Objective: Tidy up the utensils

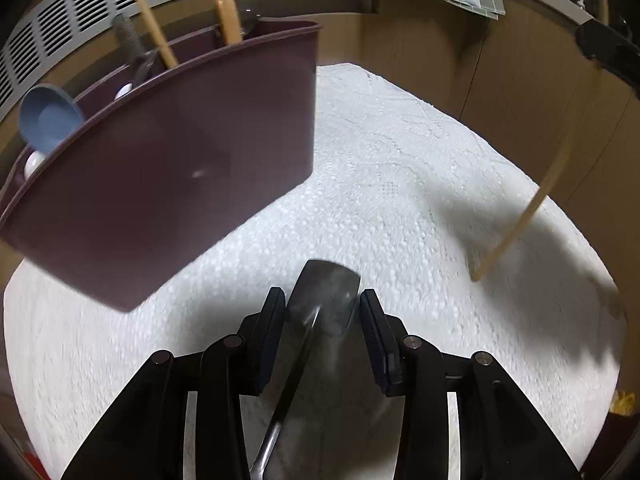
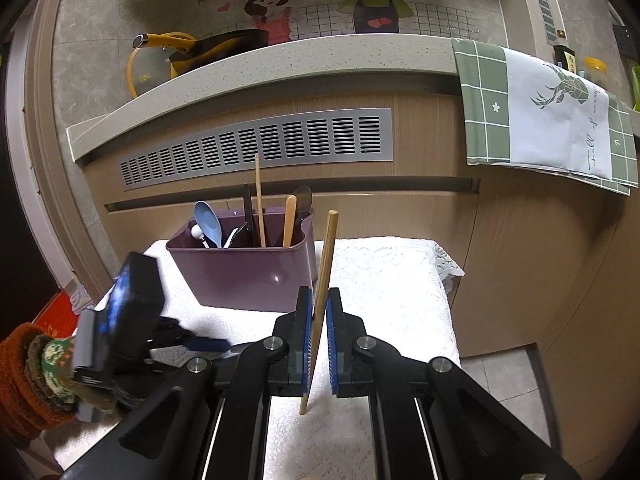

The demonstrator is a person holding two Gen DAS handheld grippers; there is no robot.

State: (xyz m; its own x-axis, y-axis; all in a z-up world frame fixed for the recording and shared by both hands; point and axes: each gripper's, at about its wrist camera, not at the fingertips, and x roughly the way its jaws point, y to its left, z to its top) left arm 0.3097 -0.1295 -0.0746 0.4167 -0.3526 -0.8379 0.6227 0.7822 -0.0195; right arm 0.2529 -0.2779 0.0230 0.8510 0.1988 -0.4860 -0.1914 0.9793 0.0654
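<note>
My right tool is closed on a wooden chopstick, held near upright, just in front of the purple utensil holder. My left tool has its pads either side of a metal spoon; the picture is blurred there, so I cannot tell whether they grip it. The holder stands on the white cloth covering the bench, with a blue spoon and other utensils inside.
</note>
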